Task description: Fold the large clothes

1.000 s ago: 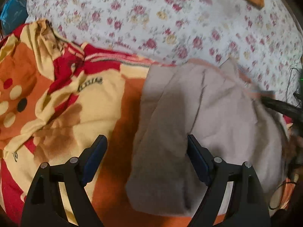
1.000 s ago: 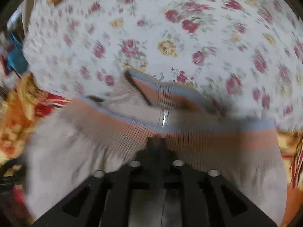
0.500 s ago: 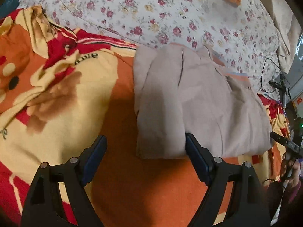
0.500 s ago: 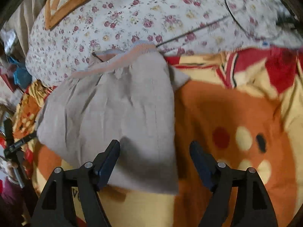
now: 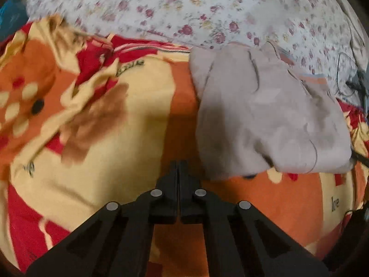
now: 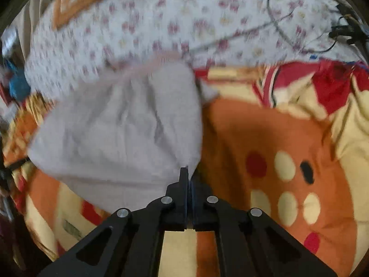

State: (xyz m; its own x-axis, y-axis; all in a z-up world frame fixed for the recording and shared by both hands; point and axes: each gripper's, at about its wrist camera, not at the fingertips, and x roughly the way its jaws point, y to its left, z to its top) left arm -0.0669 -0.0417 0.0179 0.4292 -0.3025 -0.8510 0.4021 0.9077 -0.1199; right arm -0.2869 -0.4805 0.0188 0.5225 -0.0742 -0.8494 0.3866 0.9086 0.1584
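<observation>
A folded beige-grey garment [image 5: 265, 115] with an orange and blue ribbed hem lies on the orange, red and yellow blanket [image 5: 115, 138]. In the left wrist view my left gripper [image 5: 179, 164] is shut and empty, just left of the garment's near left corner, over the blanket. In the right wrist view the garment [image 6: 120, 133] lies to the left and my right gripper [image 6: 189, 173] is shut, its tips at the garment's near right corner. The cloth seems to rise to the tips, but the view is blurred.
A white floral quilt [image 5: 207, 11] lies behind the garment. Black cables [image 6: 299, 23] and a plug lie on the quilt at the far right. An orange patterned cushion [image 6: 87, 2] sits at the back. A blue item [image 6: 18, 85] lies at the left edge.
Both grippers were open half a second ago and are shut now. The right gripper let go of the ribbed hem a second ago, drew back, and now sits at the garment's near corner.
</observation>
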